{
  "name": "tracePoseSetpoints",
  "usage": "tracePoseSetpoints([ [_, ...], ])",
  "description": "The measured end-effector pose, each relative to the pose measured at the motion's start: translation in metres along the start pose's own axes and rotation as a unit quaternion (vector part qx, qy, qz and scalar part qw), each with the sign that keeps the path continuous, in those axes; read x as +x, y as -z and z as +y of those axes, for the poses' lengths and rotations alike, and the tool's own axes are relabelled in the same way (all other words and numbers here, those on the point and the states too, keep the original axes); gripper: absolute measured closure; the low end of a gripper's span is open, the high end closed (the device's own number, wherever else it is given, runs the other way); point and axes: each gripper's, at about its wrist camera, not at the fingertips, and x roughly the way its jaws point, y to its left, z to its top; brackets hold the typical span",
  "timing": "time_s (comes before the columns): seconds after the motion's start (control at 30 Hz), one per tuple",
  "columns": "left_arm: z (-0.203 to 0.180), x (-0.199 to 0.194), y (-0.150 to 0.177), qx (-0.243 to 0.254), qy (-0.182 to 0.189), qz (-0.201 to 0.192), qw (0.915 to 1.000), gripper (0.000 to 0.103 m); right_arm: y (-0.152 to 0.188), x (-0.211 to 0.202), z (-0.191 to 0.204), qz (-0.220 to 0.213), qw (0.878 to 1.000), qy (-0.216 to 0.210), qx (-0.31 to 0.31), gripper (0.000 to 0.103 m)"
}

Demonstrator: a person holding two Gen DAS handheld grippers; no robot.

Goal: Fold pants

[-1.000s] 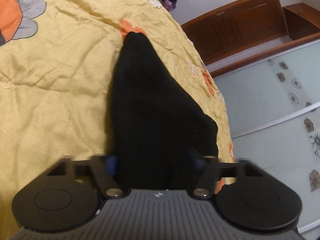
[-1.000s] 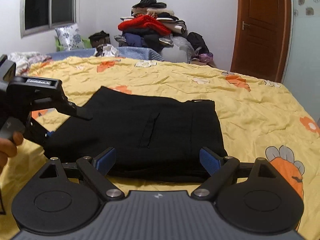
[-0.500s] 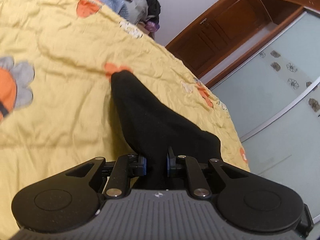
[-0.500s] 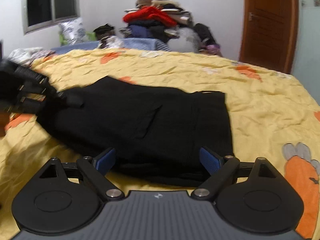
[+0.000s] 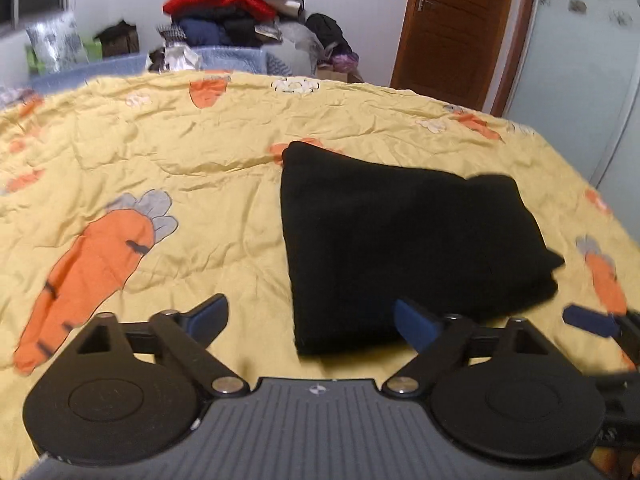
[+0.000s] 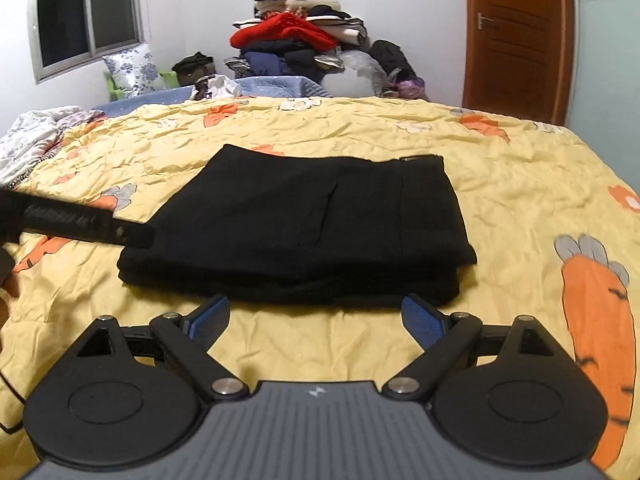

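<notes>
Your left gripper (image 5: 308,322) has let go: half a second ago its fingers were pinched together on black cloth, and now they stand spread wide with nothing between them, the near left corner of the pants (image 5: 400,240) lying just ahead at about one o'clock in the left wrist view. A second ago those fingers were open around the cloth, so you have closed, carried and released in that span. The pants have changed with it: what was a slack, lifted edge on the left now lies down as a compact stacked rectangle on the yellow carrot-print bedspread (image 6: 360,132), layers showing at the near edge in the right wrist view, waistband toward two o'clock. Your right gripper (image 6: 318,320) is as before, fingers wide apart and holding nothing, just short of the near edge of the pants (image 6: 312,220) at twelve o'clock. The left gripper shows there as a dark bar (image 6: 80,220) at nine o'clock, near the left corner; contact cannot be told. Judging by the flat bundle, the fold looks done or nearly so, needing perhaps a smoothing.
</notes>
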Motion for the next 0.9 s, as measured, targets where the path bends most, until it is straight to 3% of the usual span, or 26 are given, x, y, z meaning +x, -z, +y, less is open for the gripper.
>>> tracePoseSetpoints([
  [0.1, -0.009, -0.005, 0.015, -0.019, 0.006, 0.002, 0.9998, 0.008, 0.007, -0.003, 0.000, -0.002, 1.000, -0.001, 0.020, 0.009],
  [0.3, -0.020, 0.008, 0.035, -0.015, -0.032, 0.007, 0.9994, 0.007, 0.027, -0.008, 0.002, -0.014, 0.999, 0.041, 0.018, 0.009],
  [0.4, -0.021, 0.012, 0.041, -0.011, -0.036, 0.008, 0.9993, 0.007, 0.033, -0.009, -0.002, -0.023, 0.998, 0.035, 0.036, 0.009],
  [0.67, -0.033, 0.019, 0.058, 0.033, -0.057, -0.011, 0.9978, 0.003, 0.041, -0.007, -0.006, -0.015, 0.998, 0.034, 0.060, 0.009],
  [0.9, -0.023, 0.021, 0.060, 0.006, -0.046, -0.015, 0.9988, 0.000, 0.045, -0.005, -0.001, -0.009, 0.998, 0.044, 0.045, 0.008],
])
